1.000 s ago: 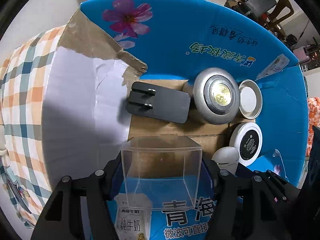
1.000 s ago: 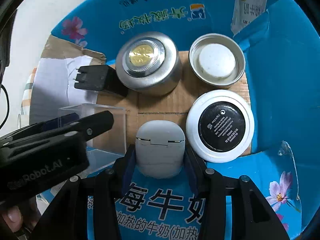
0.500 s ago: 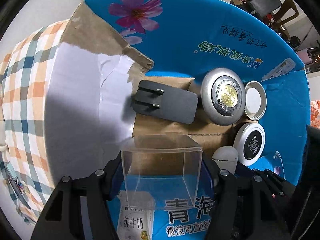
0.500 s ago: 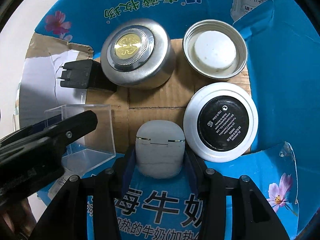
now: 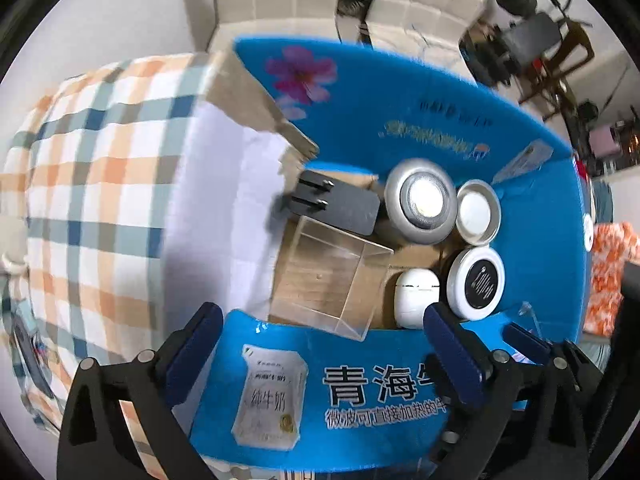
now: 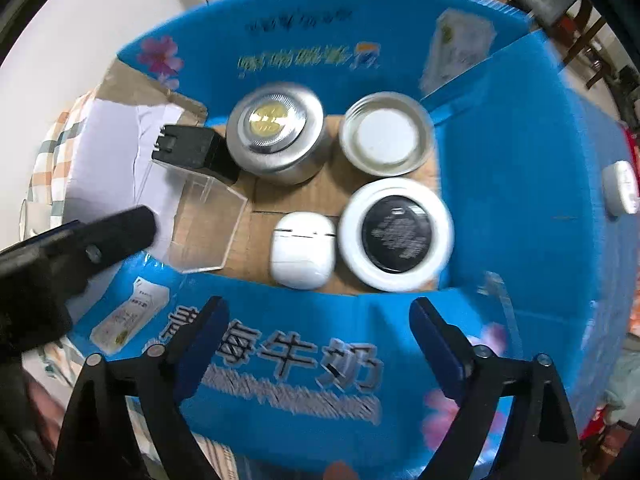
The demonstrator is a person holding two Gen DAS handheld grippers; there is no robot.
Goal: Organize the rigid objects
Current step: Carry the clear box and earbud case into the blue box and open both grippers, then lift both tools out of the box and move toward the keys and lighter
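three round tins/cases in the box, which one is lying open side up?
The shallow silver lid, at the back right of the blue box: its raised rim surrounds a white liner. The silver tin shows a gold emblem, the white round case a black label.

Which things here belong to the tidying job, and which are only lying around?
Job:
blue box
clear case
black charger
silver tin
tin lid
white earbud case
round compact

Lying around:
checked cloth
chairs
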